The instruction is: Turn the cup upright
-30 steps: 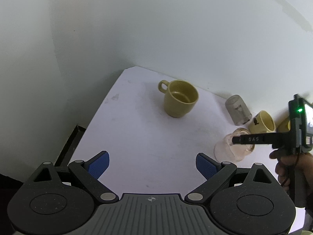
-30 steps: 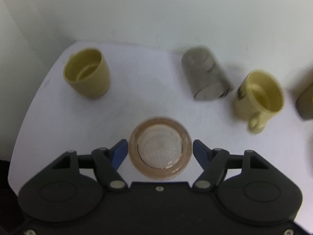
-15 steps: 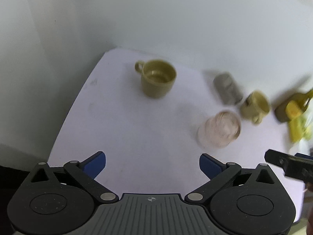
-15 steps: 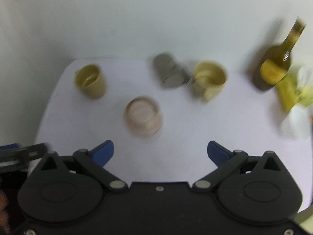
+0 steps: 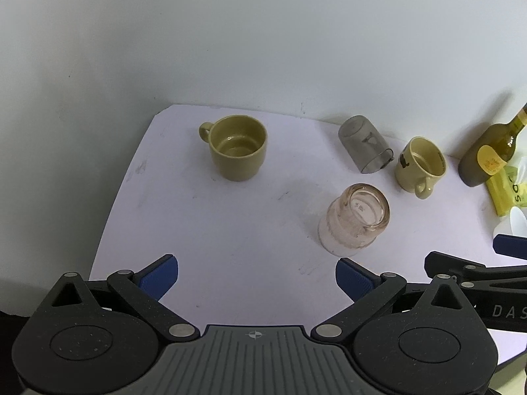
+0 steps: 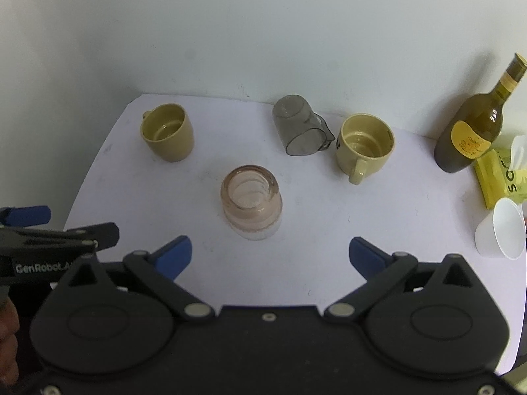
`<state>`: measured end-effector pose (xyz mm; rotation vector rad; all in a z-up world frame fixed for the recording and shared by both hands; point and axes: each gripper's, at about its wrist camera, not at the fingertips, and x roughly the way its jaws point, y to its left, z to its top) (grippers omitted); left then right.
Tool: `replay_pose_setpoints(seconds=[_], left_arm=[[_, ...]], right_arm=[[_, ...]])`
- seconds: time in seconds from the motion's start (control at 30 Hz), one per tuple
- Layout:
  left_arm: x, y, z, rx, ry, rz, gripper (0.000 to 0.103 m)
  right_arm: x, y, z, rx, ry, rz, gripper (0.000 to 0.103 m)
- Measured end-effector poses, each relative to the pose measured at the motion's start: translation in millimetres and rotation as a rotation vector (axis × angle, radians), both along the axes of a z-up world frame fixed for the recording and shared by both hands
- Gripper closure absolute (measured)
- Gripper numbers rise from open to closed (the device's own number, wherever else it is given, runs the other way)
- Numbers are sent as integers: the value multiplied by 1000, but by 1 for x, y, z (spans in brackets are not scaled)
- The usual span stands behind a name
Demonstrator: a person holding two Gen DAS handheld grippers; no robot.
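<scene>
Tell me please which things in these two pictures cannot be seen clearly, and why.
- Pink glass cup: both views are too unclear to show whether base or mouth faces up.
- Yellow packet: cut off by the left wrist view's edge; its print is partly readable.
- Grey glass mug: its marking is too small to read.
- Wine bottle: label too small to read.

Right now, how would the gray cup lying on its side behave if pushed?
The gray cup looks thin and see-through, so probably light and easily slid. On its round side it may roll, though its handle would likely stop it. It could bump the yellow mug alongside.
</scene>
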<state>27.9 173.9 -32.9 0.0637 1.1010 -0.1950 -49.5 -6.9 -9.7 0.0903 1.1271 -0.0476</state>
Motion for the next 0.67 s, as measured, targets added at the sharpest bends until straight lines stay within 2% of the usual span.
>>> replay_pose_setpoints(seconds=[0.67], left_arm=[[-5, 4, 7, -12, -31, 19, 0]], right_arm=[[-1, 7, 5, 5, -11, 30, 0]])
